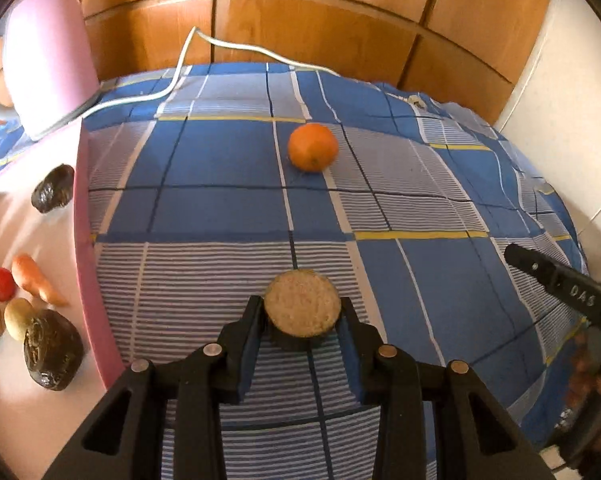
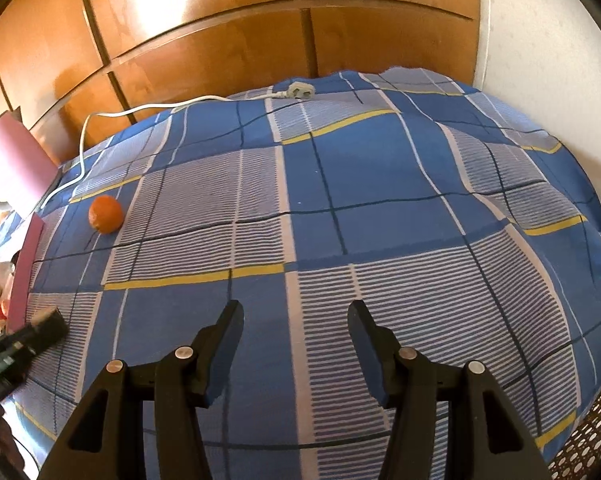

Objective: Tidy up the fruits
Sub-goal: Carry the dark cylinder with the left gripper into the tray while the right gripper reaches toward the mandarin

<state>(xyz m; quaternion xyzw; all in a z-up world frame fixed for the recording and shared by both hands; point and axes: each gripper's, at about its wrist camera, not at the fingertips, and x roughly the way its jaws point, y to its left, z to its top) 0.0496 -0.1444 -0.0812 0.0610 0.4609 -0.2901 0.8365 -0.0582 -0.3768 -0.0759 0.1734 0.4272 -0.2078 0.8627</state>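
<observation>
My left gripper is shut on a round, tan-topped, dark-sided fruit piece, held just above the checked cloth. An orange sits on the cloth farther ahead; it also shows in the right wrist view at far left. My right gripper is open and empty over the cloth; its finger shows at the right edge of the left wrist view. A pink tray to the left holds two dark avocados, a carrot, a tomato and other small produce.
A pink kettle stands at the back left with a white cord running to a plug on the cloth. Wooden wardrobe doors rise behind the table. A white wall is at right.
</observation>
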